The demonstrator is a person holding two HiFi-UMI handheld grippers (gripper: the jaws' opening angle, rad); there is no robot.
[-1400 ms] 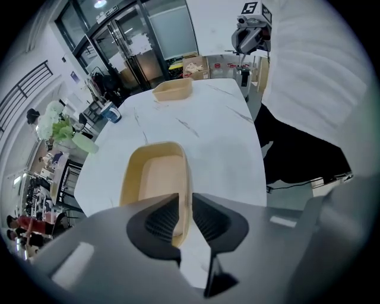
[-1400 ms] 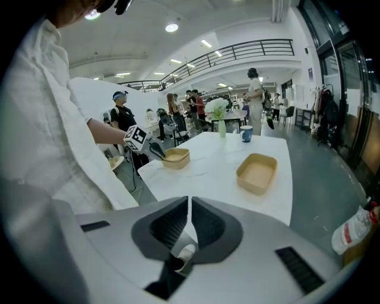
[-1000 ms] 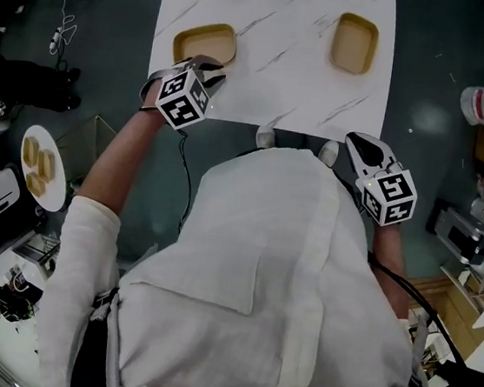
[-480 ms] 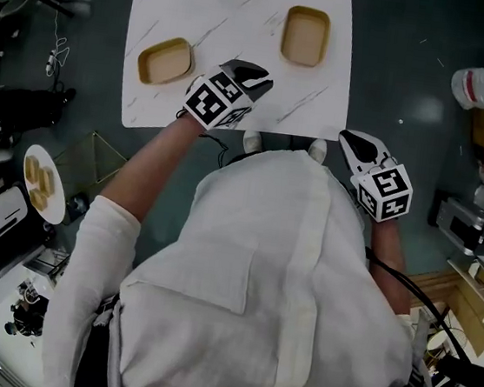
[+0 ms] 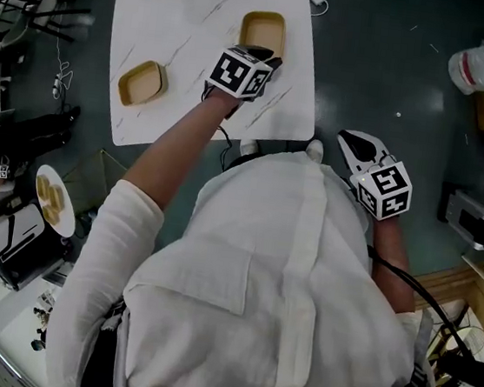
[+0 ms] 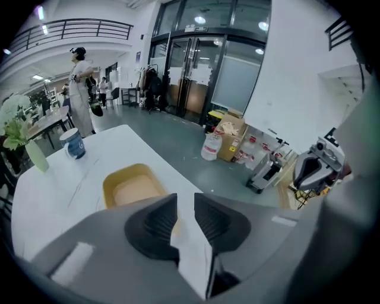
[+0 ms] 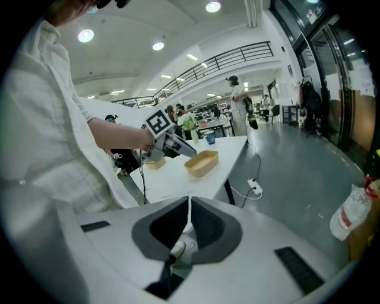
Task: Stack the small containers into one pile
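Two small tan containers lie apart on the white marble table (image 5: pixel 184 23): one (image 5: pixel 262 33) near the far right edge, the other (image 5: pixel 142 82) toward the left. My left gripper (image 5: pixel 265 59) hovers at the near rim of the right container (image 6: pixel 133 187), its jaws a narrow gap apart with nothing between them. My right gripper (image 5: pixel 354 145) hangs off the table beside my body, jaws shut and empty. In the right gripper view both containers (image 7: pixel 201 162) (image 7: pixel 155 162) and the left gripper (image 7: pixel 178 145) show on the table.
A blue cup (image 6: pixel 74 143) and a vase with flowers (image 6: pixel 32 151) stand at the table's far end. A power strip (image 7: pixel 255 187) lies on the floor by the table. Boxes and a plastic bottle (image 5: pixel 472 68) sit at the right. A person (image 6: pixel 80 89) stands far off.
My left gripper has left the left container and swung right across the table to the right container. The right gripper has stayed by my side.
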